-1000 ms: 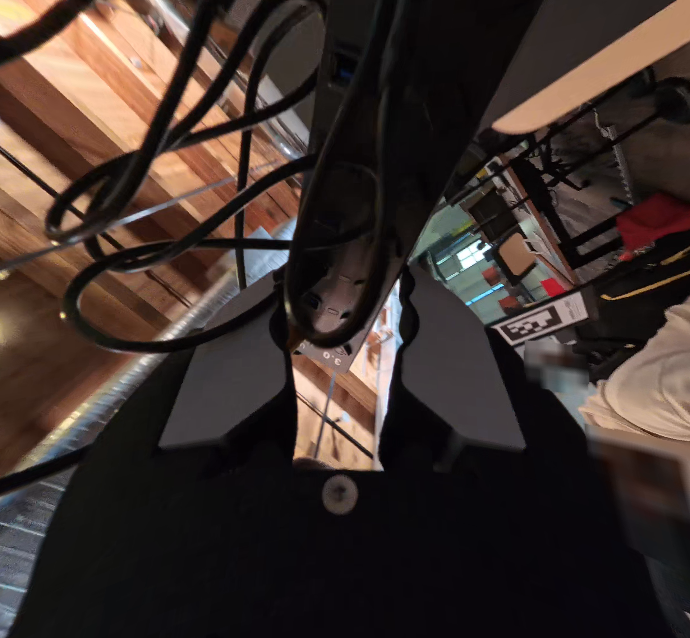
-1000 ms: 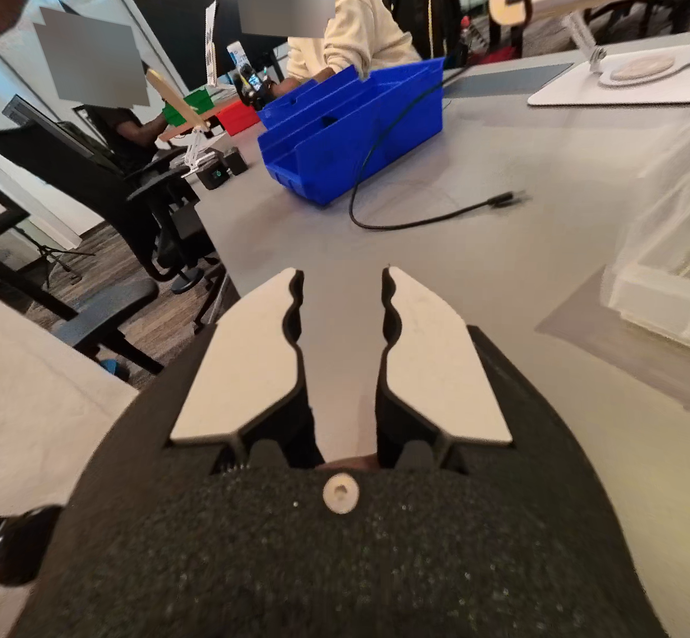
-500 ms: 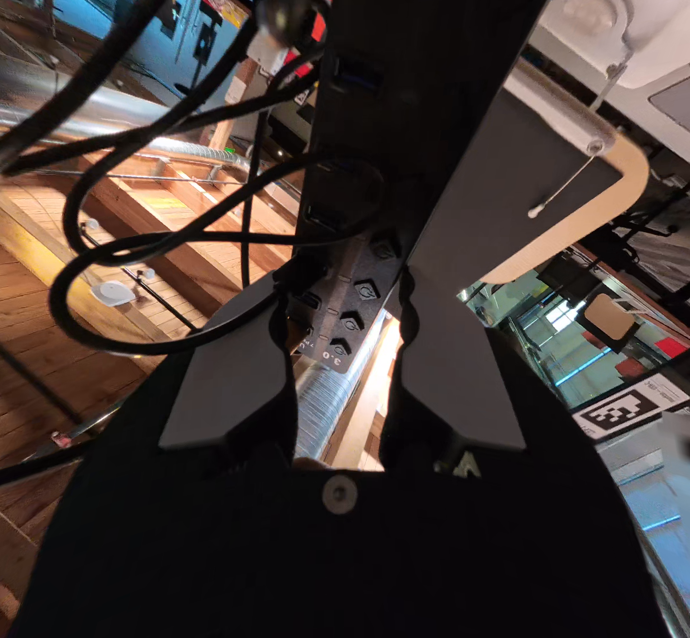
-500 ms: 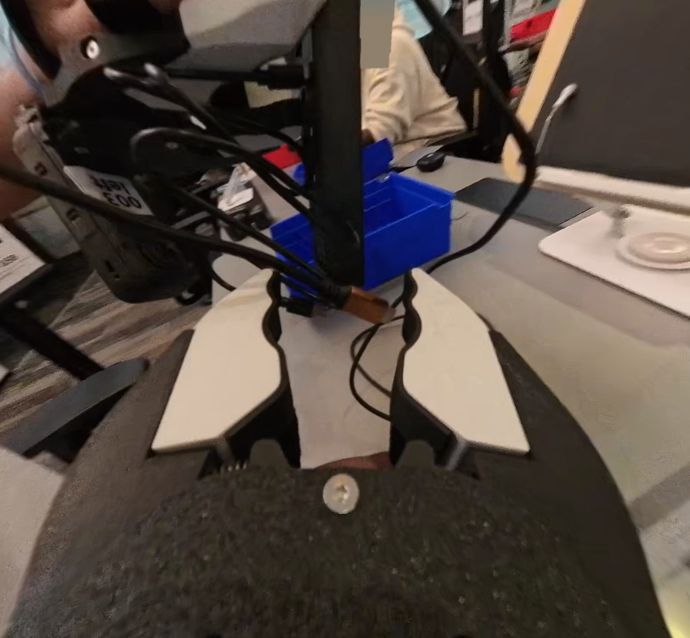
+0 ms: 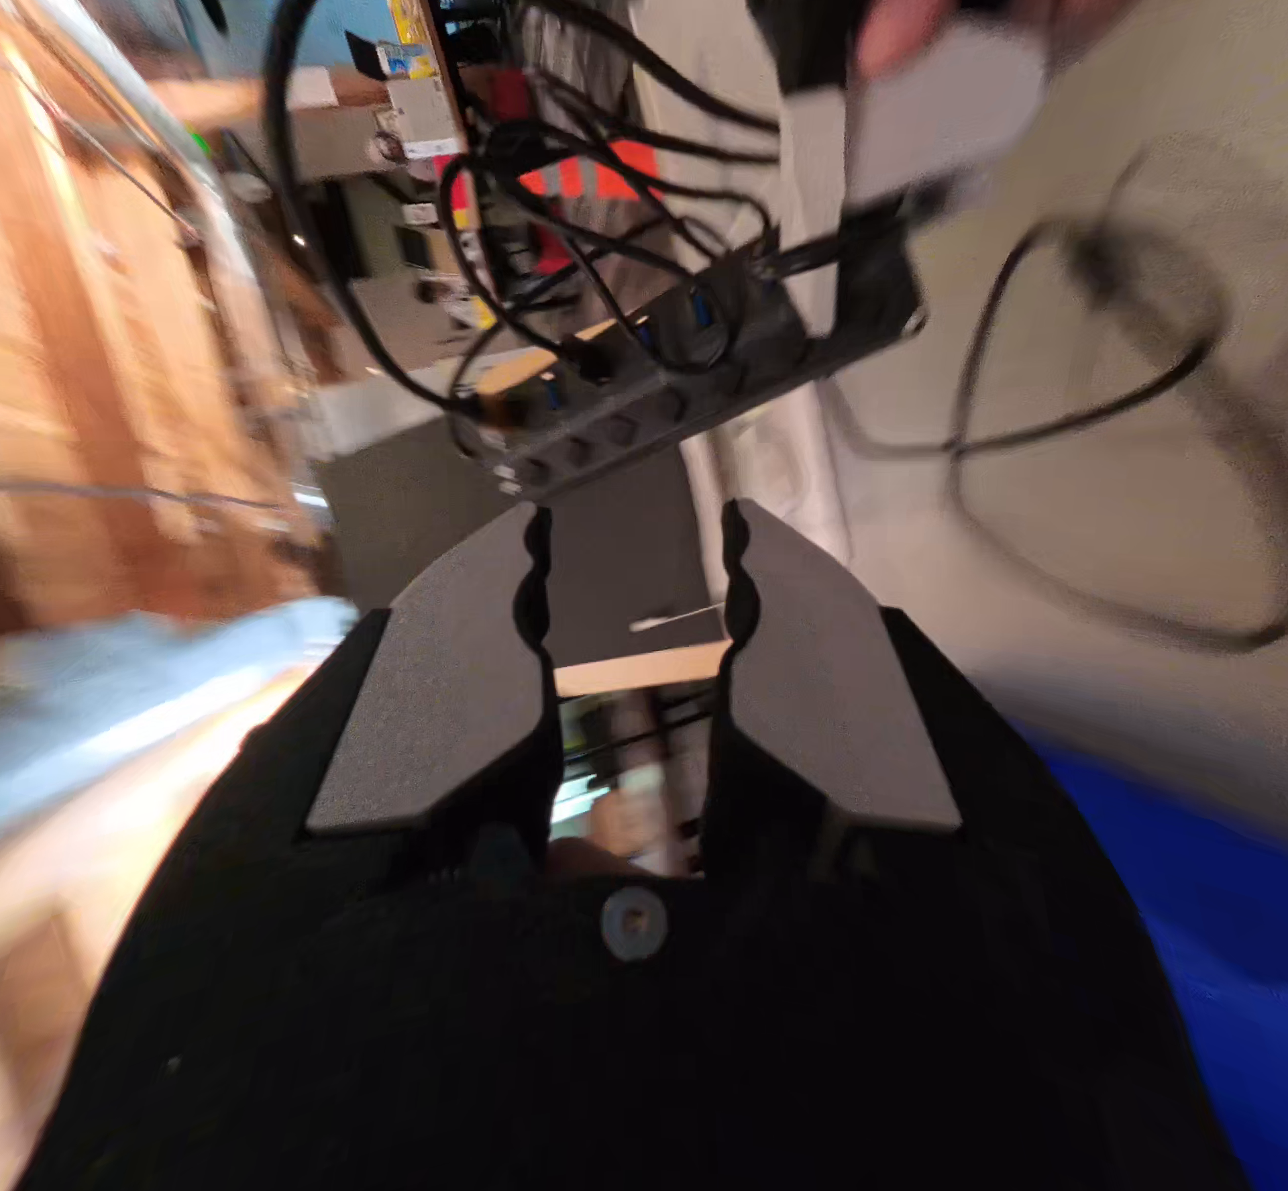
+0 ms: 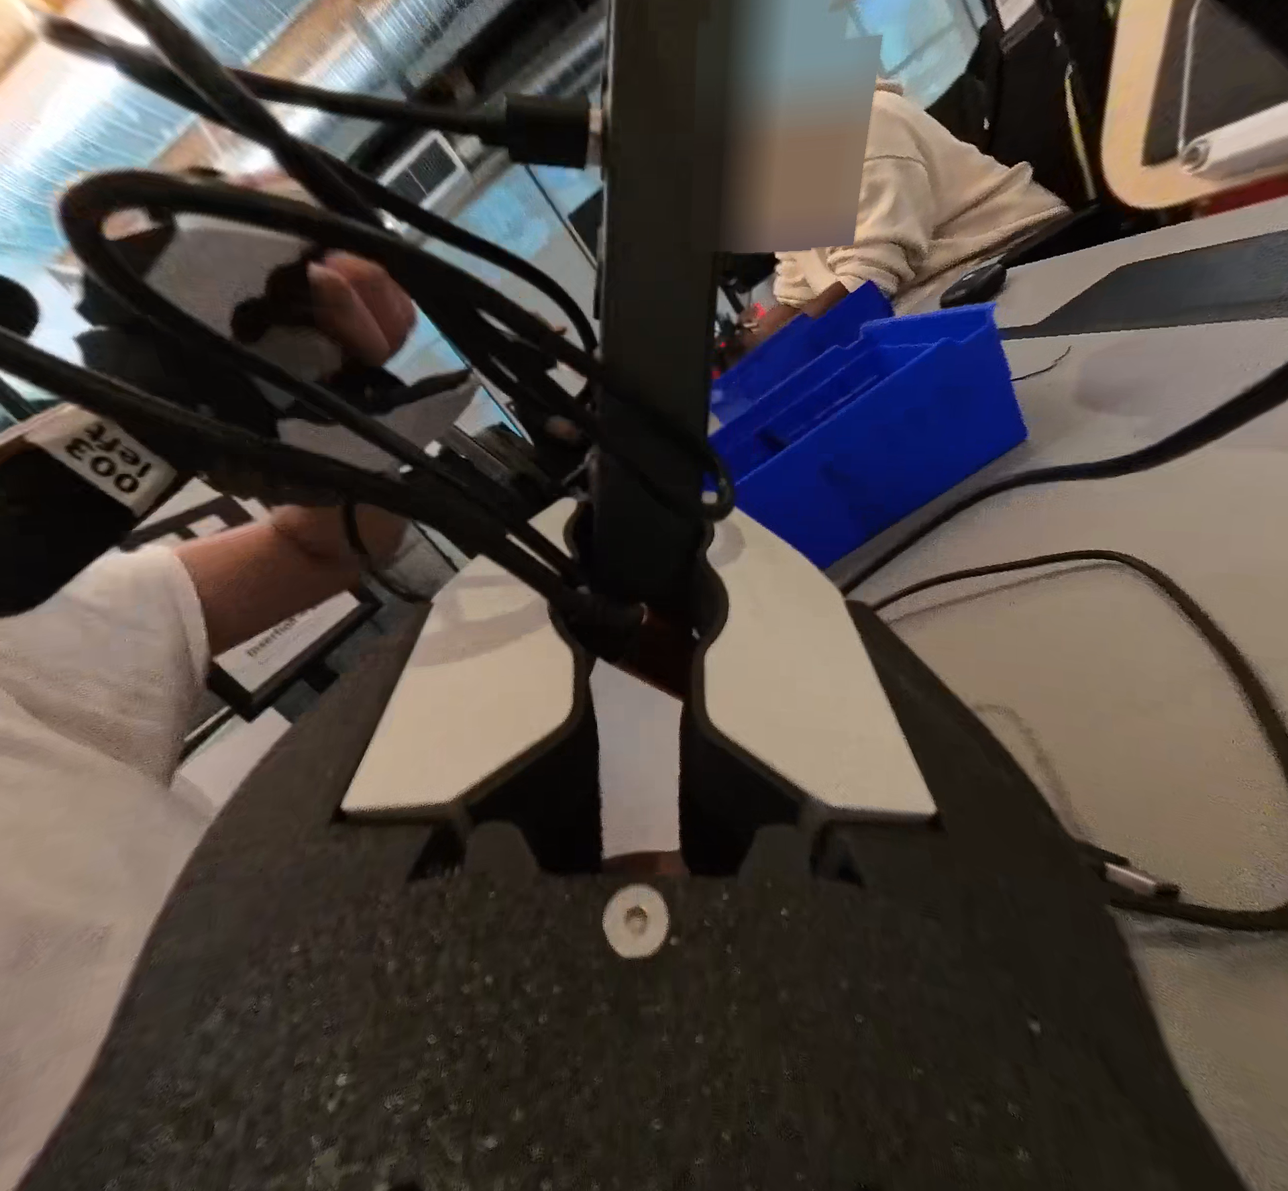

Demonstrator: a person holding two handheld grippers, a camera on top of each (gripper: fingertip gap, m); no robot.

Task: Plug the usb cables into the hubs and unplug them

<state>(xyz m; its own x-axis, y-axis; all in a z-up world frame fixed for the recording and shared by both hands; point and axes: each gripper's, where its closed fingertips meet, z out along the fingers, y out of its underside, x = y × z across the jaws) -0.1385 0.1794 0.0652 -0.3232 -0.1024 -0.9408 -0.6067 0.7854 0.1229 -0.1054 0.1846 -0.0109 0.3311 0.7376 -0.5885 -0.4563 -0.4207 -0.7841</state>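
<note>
1. Right tongs (image 6: 641, 558) clamped on the lower end of the black USB hub (image 6: 658, 216), both pale fingers (image 6: 488, 690) pressed against its sides, a copper-brown plug (image 6: 655, 642) caught between them just under the hub.
2. Left tongs (image 5: 631, 516) apart with nothing in the gap, pointed at the near end of that same hub (image 5: 697, 377), just short of it and not touching.
3. Hub held off the grey bench (image 6: 1150, 600), standing upright in the right wrist view, slanting up to the right in the left wrist view, which is heavily blurred.
4. Several black USB cables (image 6: 293, 363) plugged along one side of the hub, looping out to the left in a loose tangle; one plug (image 6: 550, 129) seated high on the hub, its cable running off to the upper left.
5. Same tangle of cables (image 5: 557, 195) hanging above and left of the hub in the left wrist view; blue port openings (image 5: 700, 310) visible along the hub's face.
6. Another black cable (image 6: 1150, 669) lying in a loop on the bench to the right, apart from the hub, a silver connector (image 6: 1136, 882) at its near end.
7. Blue plastic bin (image 6: 871, 418) on the bench behind the hub, to its right.
8. Beyond the bin, a seated person in a cream top (image 6: 927, 195).
</note>
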